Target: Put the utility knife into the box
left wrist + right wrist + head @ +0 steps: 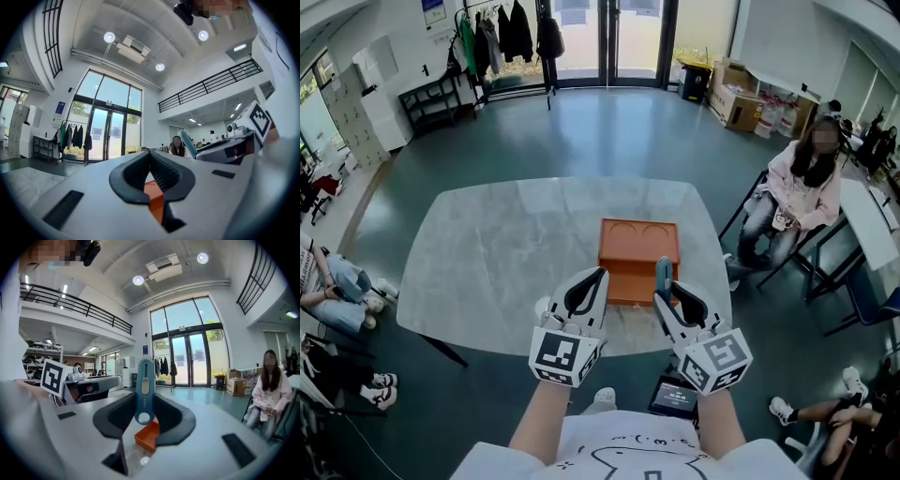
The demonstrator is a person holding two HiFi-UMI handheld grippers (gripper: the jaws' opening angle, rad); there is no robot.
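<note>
A person stands at a pale marble table point(487, 253) with a gripper in each hand. The right gripper point(667, 289) has its jaws clamped on a blue knife point(145, 390), gripped near its lower end. The knife's long axis runs on past the jaw tips toward the far side of the table. Just ahead of those tips and below them sits an orange box point(638, 246), open at the top; its near corner shows under the jaws in the right gripper view. The right hand is therefore the one placed to carry the knife forward and down into the box. The left gripper point(592, 279) is level beside it, jaw tips closed together on nothing, with the box ahead and slightly to its right. The table is otherwise bare. Around it is a tall hall with a teal floor, glass doors point(609, 37), a coat rack point(502, 37), stacked cartons point(741, 94) and several seated people.
</note>
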